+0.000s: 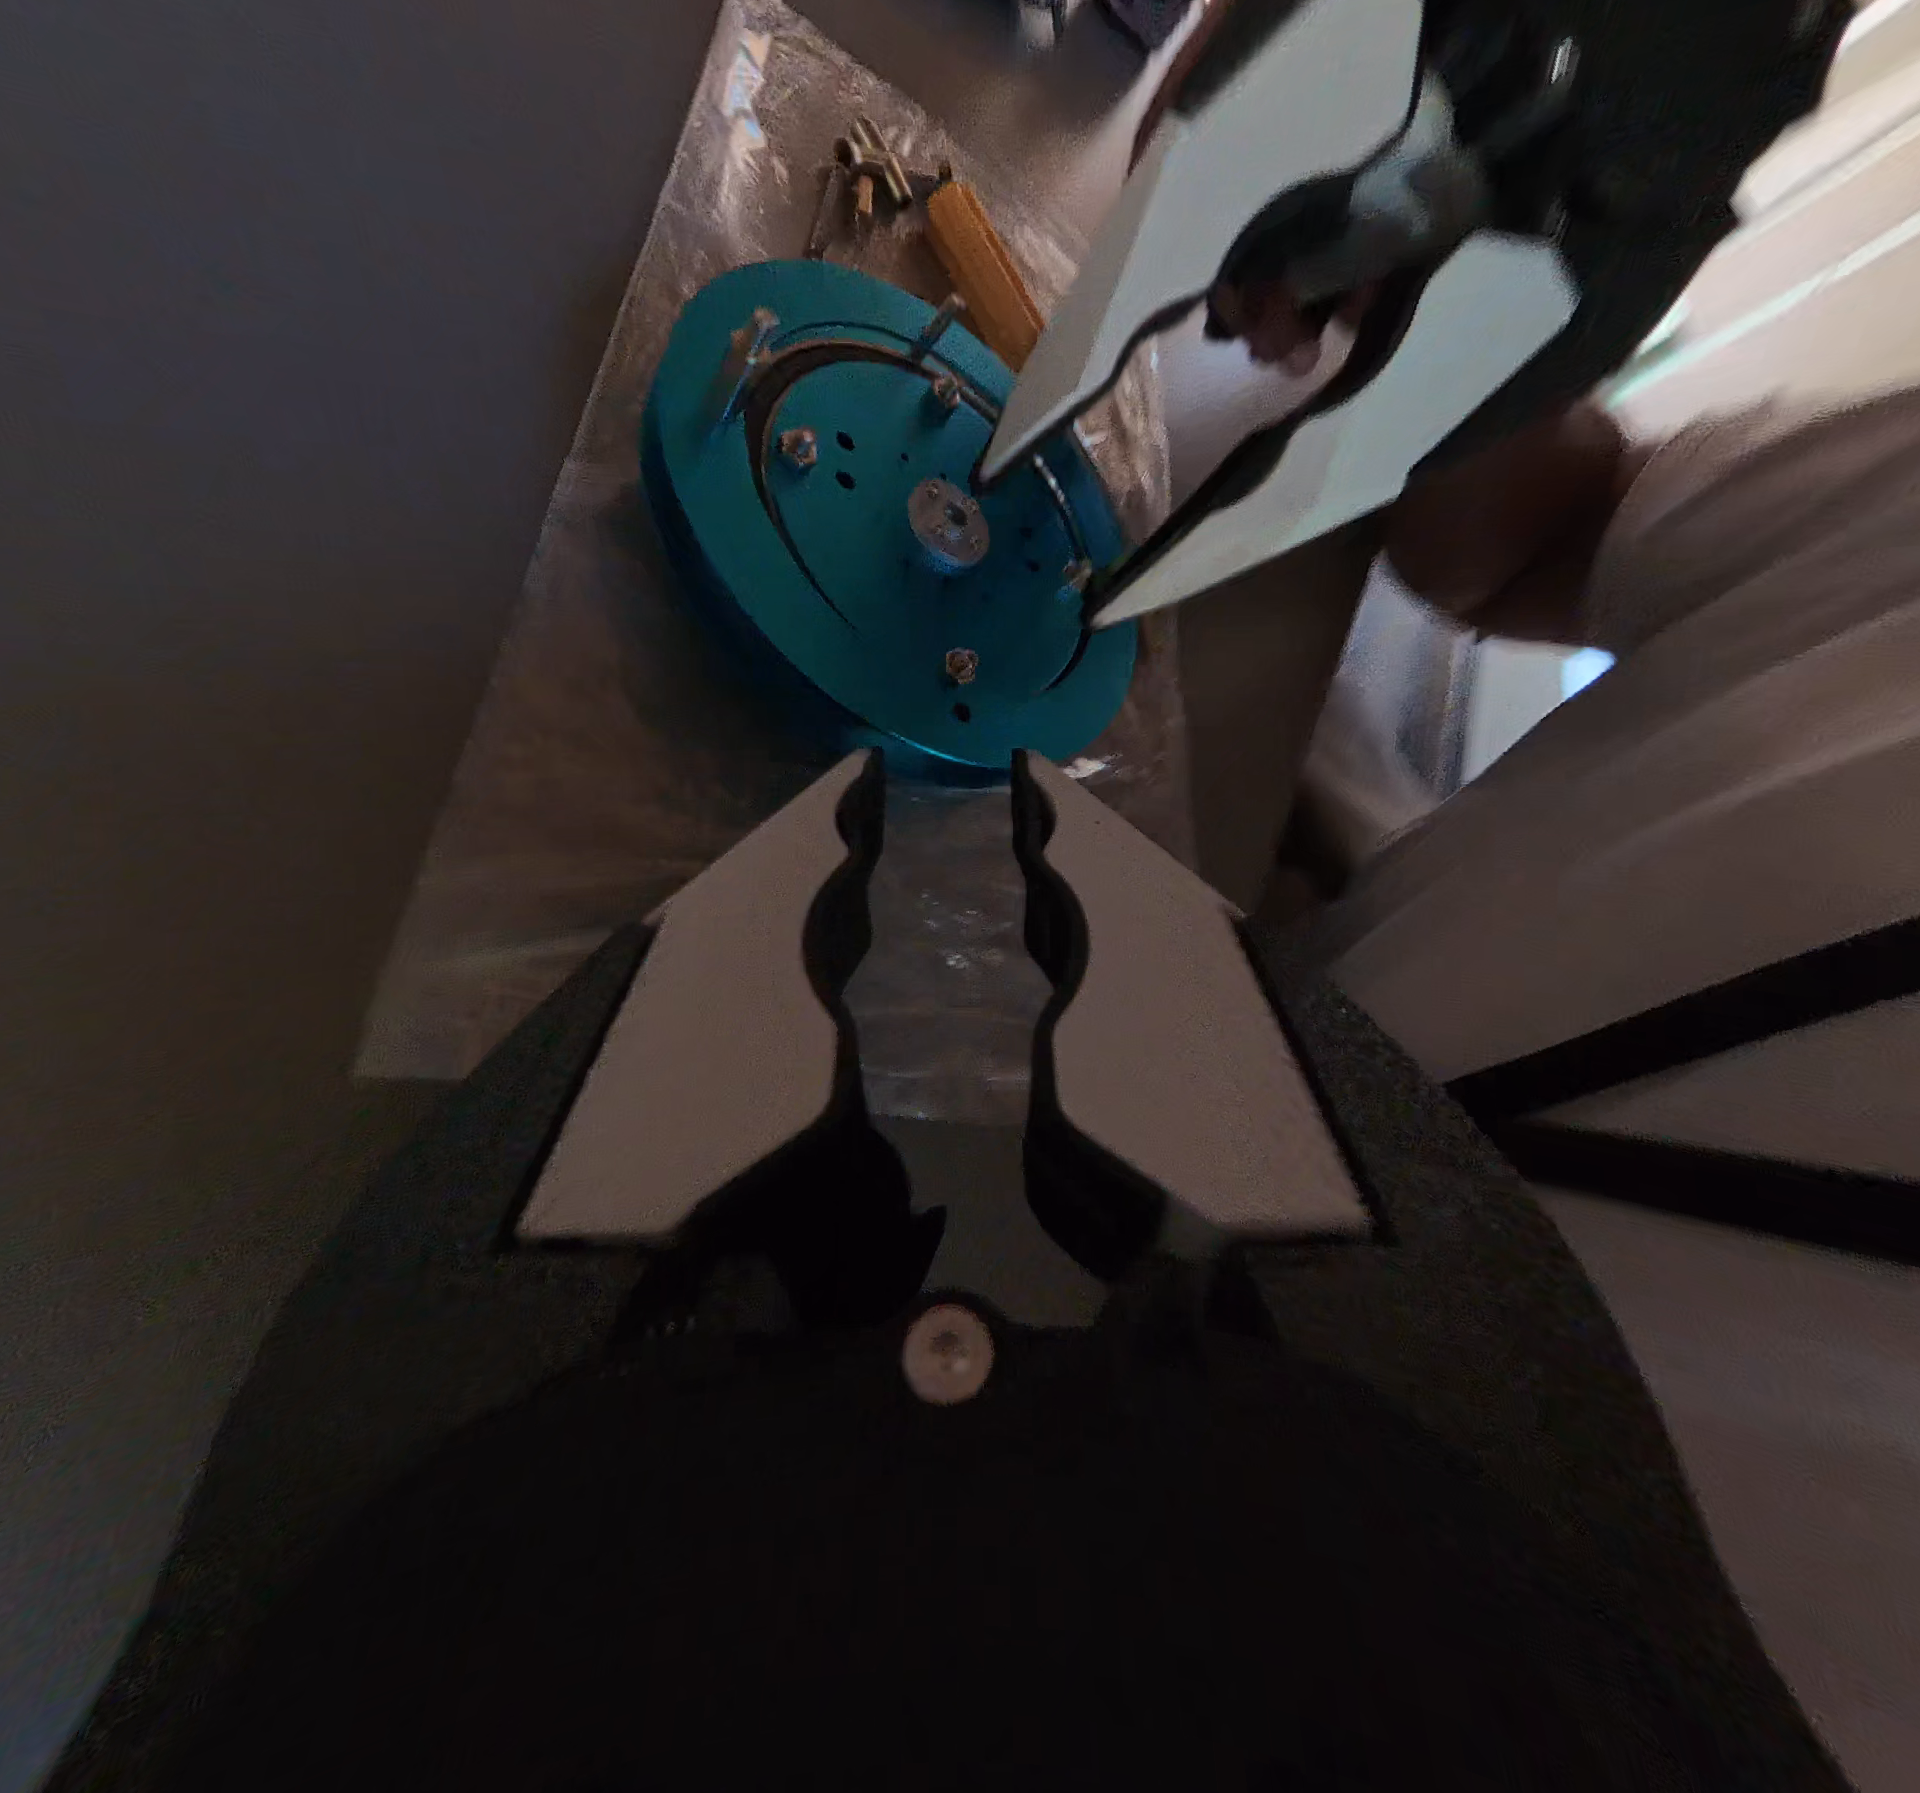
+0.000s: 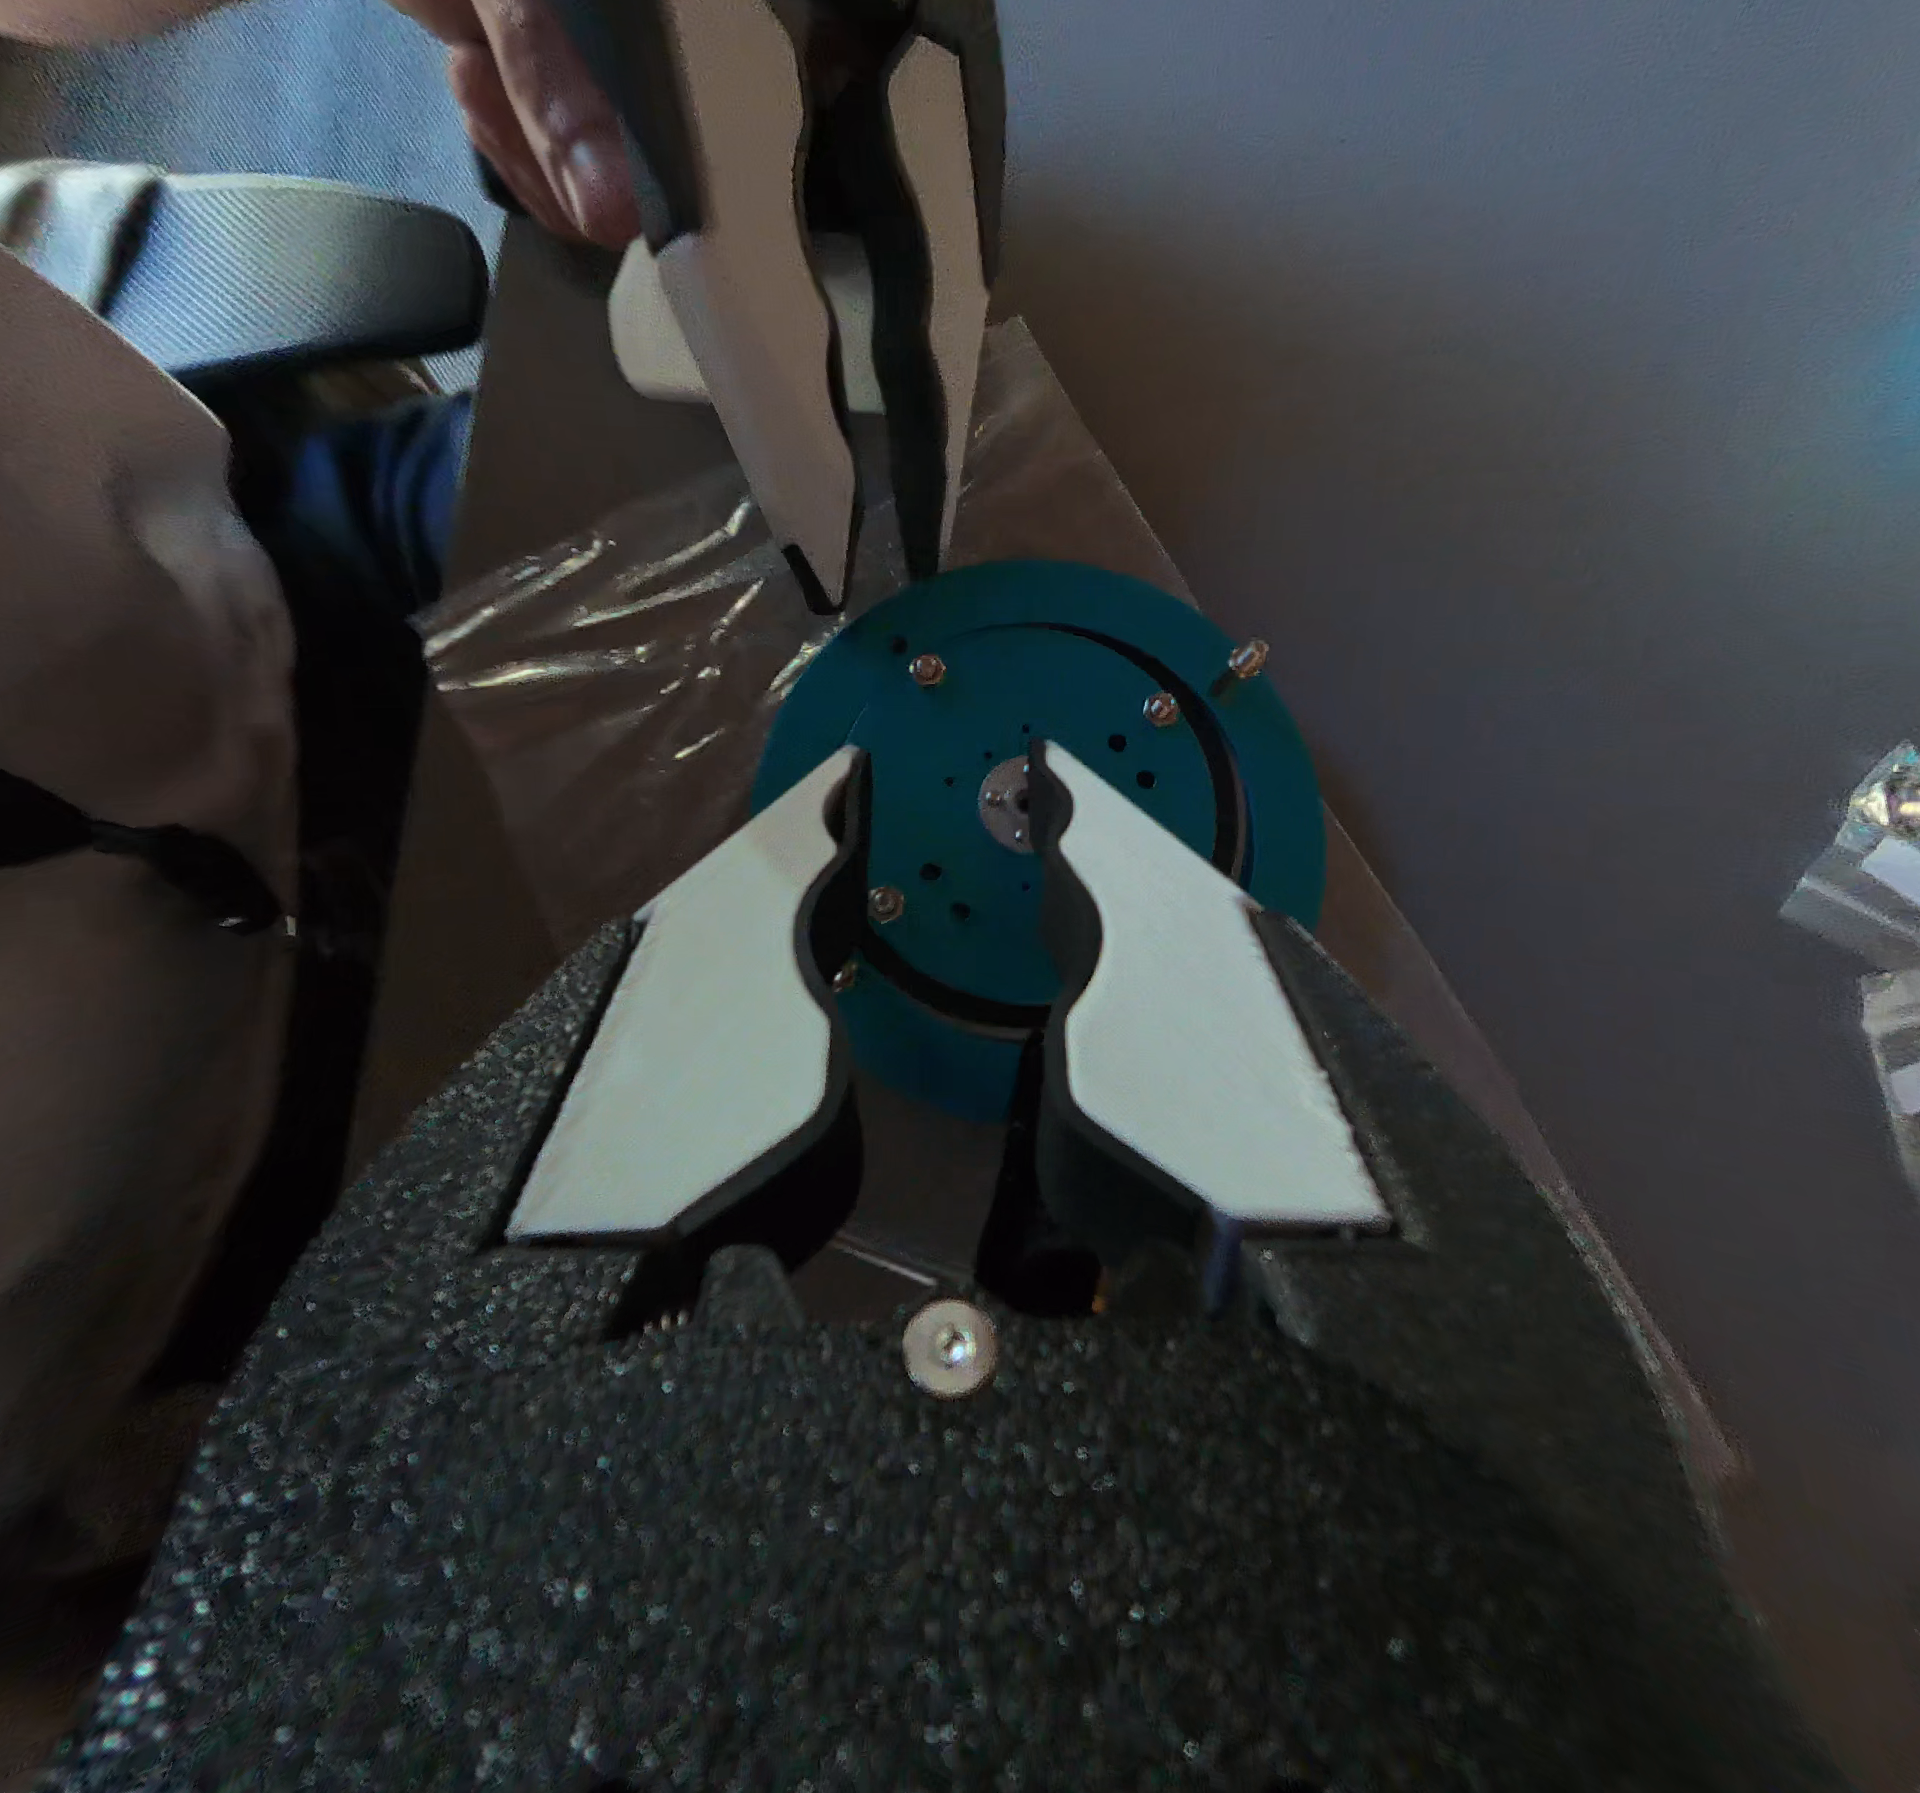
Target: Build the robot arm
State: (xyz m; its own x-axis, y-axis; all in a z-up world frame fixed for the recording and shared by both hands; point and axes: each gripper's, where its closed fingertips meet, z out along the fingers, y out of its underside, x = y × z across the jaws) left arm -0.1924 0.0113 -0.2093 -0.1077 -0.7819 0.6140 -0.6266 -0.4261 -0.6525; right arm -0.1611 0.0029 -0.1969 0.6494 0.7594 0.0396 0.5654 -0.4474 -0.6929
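1. Between the right gripper (image 2: 945,756) fingers, which stand apart with nothing held, shows one teal disc (image 2: 1278,808); the tips hover over its face, the right-hand tip over the one silver hub (image 2: 1006,803) at its centre. Whether they touch it I cannot tell.
2. Around the hub I count four brass nuts on the inner plate and one raised bolt (image 2: 1245,660) at the rim beyond the right-hand finger.
3. Just past the left gripper (image 1: 945,756) fingertips, which are parted and empty, lies the disc's near edge (image 1: 935,751).
4. Under the disc lies one sheet of clear plastic film (image 1: 582,704), spread on the dark table (image 1: 208,393).
5. Beyond the disc, on the film, rest one yellow bar (image 1: 982,257) and a small heap of metal hardware (image 1: 868,164), too blurred to count.
6. Farthest off, a hand (image 2: 520,81) holds the left gripper's body.
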